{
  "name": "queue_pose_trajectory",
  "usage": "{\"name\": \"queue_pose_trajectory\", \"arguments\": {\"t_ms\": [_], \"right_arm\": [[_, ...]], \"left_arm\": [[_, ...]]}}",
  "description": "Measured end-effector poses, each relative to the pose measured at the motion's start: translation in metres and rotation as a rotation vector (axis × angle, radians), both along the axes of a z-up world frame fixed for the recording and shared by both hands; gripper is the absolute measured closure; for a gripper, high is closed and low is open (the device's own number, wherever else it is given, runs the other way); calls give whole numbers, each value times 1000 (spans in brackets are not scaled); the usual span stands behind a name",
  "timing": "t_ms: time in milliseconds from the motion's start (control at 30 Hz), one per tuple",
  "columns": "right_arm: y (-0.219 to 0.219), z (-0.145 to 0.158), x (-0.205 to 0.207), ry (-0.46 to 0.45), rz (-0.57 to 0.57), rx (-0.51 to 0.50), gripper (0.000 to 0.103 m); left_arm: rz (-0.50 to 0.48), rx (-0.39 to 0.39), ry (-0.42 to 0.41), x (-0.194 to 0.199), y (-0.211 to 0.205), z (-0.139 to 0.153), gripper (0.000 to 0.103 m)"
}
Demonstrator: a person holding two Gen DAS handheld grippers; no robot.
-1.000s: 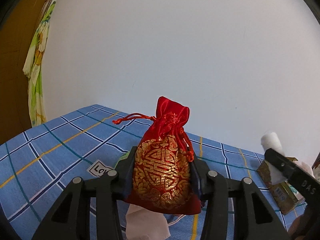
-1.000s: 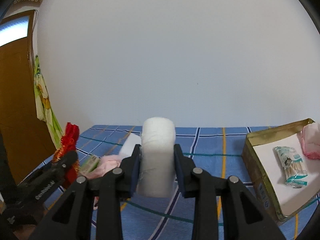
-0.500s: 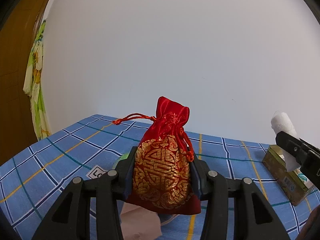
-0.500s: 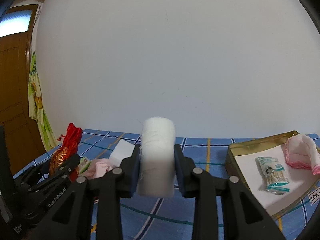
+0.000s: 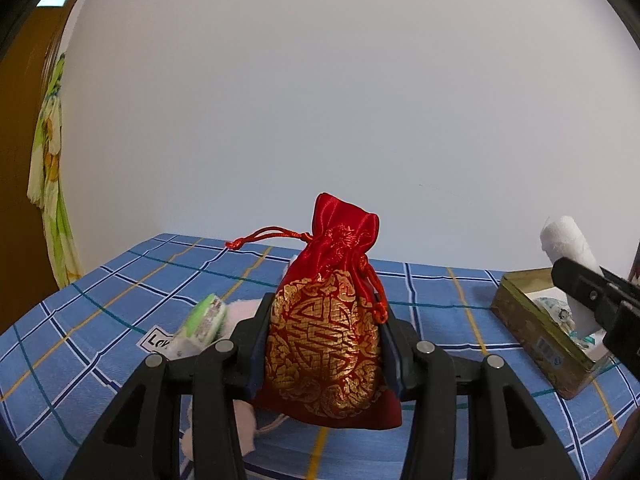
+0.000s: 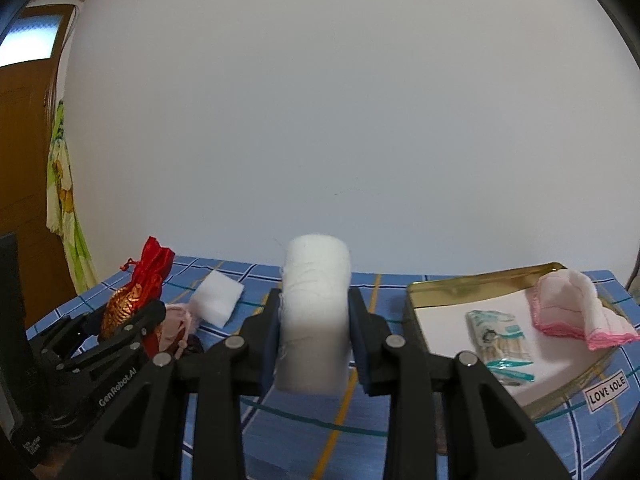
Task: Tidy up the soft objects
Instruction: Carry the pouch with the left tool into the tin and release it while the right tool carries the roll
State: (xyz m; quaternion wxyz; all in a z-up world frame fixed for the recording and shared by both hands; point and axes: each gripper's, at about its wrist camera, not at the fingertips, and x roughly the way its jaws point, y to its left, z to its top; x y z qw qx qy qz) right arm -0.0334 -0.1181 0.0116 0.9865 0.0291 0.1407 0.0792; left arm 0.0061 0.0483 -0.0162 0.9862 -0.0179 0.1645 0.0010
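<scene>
Pouch of red and gold satin is clamped upright between the pads of the left gripper, above the blue checked cloth, presumably so its drawstring neck stays on top. A white gauze roll is pinched likewise by the right gripper (both loads are carried clear of the table). The gold tin, already holding a pink cloth and a swab packet, seems the intended destination, though the fisheye edge leaves this uncertain.
</scene>
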Motion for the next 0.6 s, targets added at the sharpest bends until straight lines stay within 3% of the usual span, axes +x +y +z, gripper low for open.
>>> {"name": "queue_pose_trajectory", "arguments": {"t_ms": [600], "right_arm": [[-38,5,-12,-28,-70,9,71]], "left_arm": [[-83,-18,14,-6,-45,2,54]]}}
